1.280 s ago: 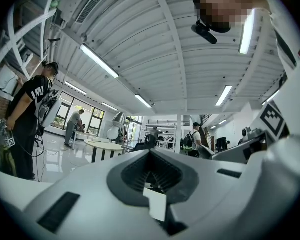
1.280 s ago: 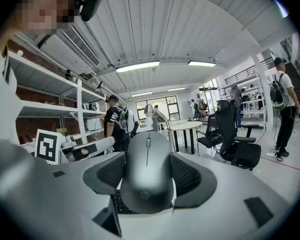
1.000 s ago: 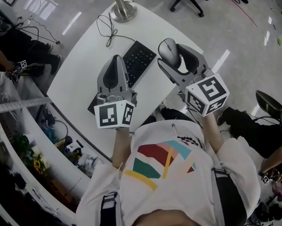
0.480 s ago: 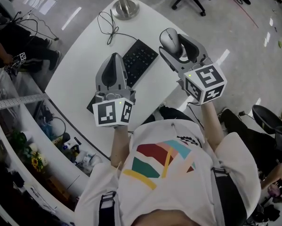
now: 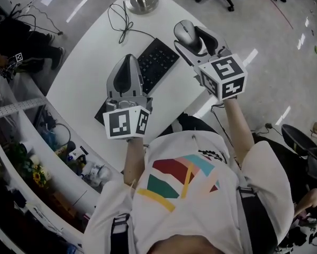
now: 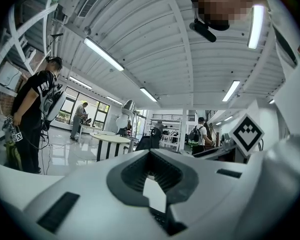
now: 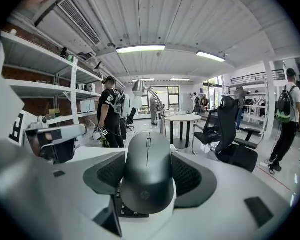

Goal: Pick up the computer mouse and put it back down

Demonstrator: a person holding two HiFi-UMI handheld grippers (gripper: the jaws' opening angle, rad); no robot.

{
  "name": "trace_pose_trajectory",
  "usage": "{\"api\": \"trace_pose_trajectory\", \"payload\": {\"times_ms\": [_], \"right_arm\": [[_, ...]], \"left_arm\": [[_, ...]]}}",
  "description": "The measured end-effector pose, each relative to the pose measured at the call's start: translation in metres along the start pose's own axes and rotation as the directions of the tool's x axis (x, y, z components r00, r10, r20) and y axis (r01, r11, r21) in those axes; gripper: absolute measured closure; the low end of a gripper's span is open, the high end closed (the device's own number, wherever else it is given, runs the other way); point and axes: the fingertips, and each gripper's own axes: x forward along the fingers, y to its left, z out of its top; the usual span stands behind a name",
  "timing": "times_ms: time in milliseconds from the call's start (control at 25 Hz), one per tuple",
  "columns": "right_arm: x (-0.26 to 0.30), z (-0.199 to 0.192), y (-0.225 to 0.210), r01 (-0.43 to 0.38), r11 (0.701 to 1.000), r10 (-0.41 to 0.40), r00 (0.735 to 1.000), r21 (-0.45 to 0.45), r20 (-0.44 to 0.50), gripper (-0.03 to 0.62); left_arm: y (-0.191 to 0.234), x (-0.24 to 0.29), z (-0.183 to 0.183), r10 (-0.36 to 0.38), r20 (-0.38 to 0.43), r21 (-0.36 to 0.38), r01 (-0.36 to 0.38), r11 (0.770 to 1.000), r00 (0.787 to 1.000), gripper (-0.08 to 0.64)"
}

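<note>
The grey computer mouse [image 5: 185, 34] [image 7: 146, 176] is off the table, clamped by its sides between the dark pads of my right gripper [image 5: 189, 36] [image 7: 147, 170]. In the head view it hangs over the right end of the white table [image 5: 89, 67], just right of the black keyboard [image 5: 157, 61]. My left gripper [image 5: 128, 63] [image 6: 152, 173] hovers over the keyboard's near-left end, its jaws shut together with nothing in them. A strip of keyboard keys [image 7: 125, 209] shows below the mouse in the right gripper view.
A lamp's round metal base [image 5: 143, 0] stands at the table's far end, with a black cable [image 5: 119, 25] looped beside it. Shelves with clutter [image 5: 47, 157] run along the left. Office chairs [image 7: 225, 134] and people stand around the room.
My right gripper has carried the mouse farther forward and up in the head view. The left gripper has hardly moved, and both stay shut.
</note>
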Motion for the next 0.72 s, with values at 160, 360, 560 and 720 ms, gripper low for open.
{"api": "trace_pose_trajectory", "payload": {"times_ms": [160, 360, 560, 720], "right_arm": [[0.023, -0.013, -0.011, -0.006, 1.000, 0.005, 0.999, -0.015, -0.049, 0.296], [0.052, -0.038, -0.030, -0.001, 1.000, -0.003, 0.991, -0.025, -0.137, 0.296], [0.084, -0.076, -0.044, 0.001, 0.999, -0.011, 0.970, -0.040, -0.242, 0.296], [0.106, -0.107, -0.048, -0.015, 0.999, 0.000, 0.946, -0.041, -0.323, 0.296]], "left_arm": [[0.005, 0.008, -0.006, 0.004, -0.015, -0.008, -0.004, 1.000, 1.000, 0.515], [0.008, 0.013, -0.013, 0.004, -0.037, -0.017, -0.005, 1.000, 0.999, 0.515], [0.018, 0.017, -0.021, 0.022, -0.054, -0.025, -0.024, 0.999, 0.998, 0.515], [0.024, 0.018, -0.027, 0.037, -0.070, -0.036, -0.040, 0.999, 0.997, 0.515]]}}
